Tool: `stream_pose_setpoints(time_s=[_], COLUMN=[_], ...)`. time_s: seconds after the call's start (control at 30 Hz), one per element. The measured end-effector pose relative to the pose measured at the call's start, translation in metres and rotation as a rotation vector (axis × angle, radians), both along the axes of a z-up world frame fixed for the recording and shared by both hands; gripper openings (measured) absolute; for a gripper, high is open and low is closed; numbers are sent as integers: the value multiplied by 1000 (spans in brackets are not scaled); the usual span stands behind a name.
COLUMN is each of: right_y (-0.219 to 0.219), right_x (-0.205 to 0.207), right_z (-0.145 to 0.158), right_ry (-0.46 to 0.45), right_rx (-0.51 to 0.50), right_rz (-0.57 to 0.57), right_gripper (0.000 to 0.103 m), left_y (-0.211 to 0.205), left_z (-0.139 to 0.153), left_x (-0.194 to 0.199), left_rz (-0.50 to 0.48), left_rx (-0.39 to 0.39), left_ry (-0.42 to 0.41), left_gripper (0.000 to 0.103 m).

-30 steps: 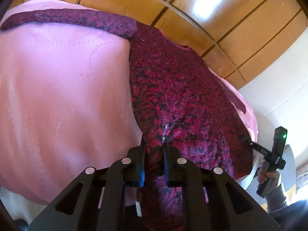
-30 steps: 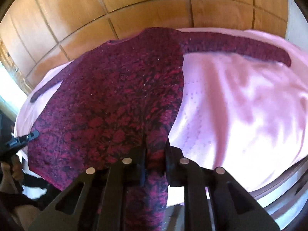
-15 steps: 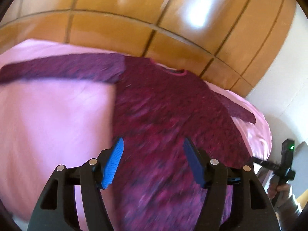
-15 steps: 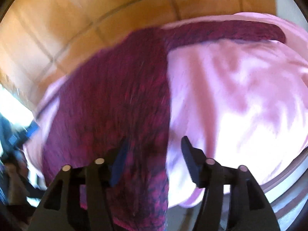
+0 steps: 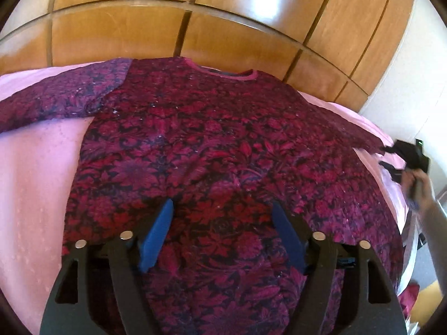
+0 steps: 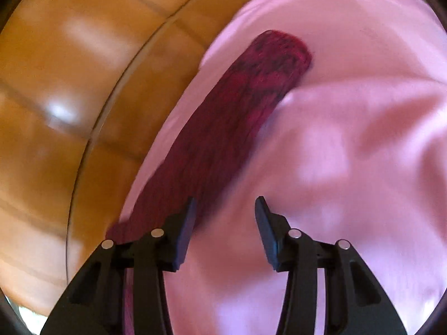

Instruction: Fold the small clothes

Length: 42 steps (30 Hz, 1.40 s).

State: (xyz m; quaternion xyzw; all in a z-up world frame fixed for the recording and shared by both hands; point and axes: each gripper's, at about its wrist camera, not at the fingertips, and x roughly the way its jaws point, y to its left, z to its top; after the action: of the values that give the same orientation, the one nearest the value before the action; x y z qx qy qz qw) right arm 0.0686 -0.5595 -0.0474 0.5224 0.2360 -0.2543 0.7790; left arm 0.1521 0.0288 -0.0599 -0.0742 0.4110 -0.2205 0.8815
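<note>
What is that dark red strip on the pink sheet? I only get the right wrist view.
Observer: One sleeve of a sweater; its body lies flat in the left view.
Operator: Does the other gripper hold it?
Observer: No. The left gripper hangs open over the lower body, gripping nothing.
Operator: Which way is the neck?
Observer: The collar lies at the far side, toward the wood wall.

Right wrist view is smeared with blur, the sleeve (image 6: 237, 117) just a dark streak. The sweater (image 5: 218, 153) hem runs off the bottom edge
</note>
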Motion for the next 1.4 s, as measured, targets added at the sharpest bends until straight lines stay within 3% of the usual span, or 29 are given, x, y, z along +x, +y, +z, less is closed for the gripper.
stream_pose_setpoints(time_s=[0.1, 0.17, 0.23, 0.37, 0.53, 0.67, 0.93, 1.1, 1.17, 1.2, 1.23, 1.3, 1.33, 1.4], right_y=[-34, -49, -55, -31, 46, 117, 265, 337, 352, 356, 357, 351, 351, 339], right_x=[16, 20, 23, 39, 81, 118, 203, 227, 219, 215, 207, 188, 179, 156], right_z=[-13, -14, -8, 30, 86, 98, 77, 51, 45, 46, 48, 56, 59, 69], right_ry=[4, 33, 89, 161, 199, 193, 176, 215, 204, 184, 157, 108, 93, 43], right_rx=[53, 36, -5, -190, -513, -643, -664, -681, -681, -678, -664, -642, -637, -598], right_rz=[-58, -94, -93, -25, 188, 362, 691, 839, 870, 875, 885, 887, 883, 862], right_gripper=[42, 26, 15, 11, 11, 11, 10, 10, 21, 29, 45, 55, 65, 69], left_y=[-3, -5, -6, -10, -11, -10, -10, -8, -7, -4, -1, 3, 6, 6], left_z=[-1, -1, -1, -1, -1, -1, -1, 2, 7, 10, 14, 23, 29, 39], left_x=[1, 0, 1, 3, 3, 4, 4, 11, 13, 14, 15, 21, 25, 37], left_rz=[-17, -20, -25, -37, -54, -60, -60, -52, -37, -20, -8, -8, -4, 0], left_rx=[-4, 2, 3, 2, -13, -31, -35, -49, -54, -76, -103, -167, -196, -228], left_ry=[1, -4, -4, -6, -6, -4, -3, 35, 56, 60, 64, 64, 55, 42], left_gripper=[81, 82, 84, 89, 95, 98, 99, 99, 99, 99, 99, 99, 99, 99])
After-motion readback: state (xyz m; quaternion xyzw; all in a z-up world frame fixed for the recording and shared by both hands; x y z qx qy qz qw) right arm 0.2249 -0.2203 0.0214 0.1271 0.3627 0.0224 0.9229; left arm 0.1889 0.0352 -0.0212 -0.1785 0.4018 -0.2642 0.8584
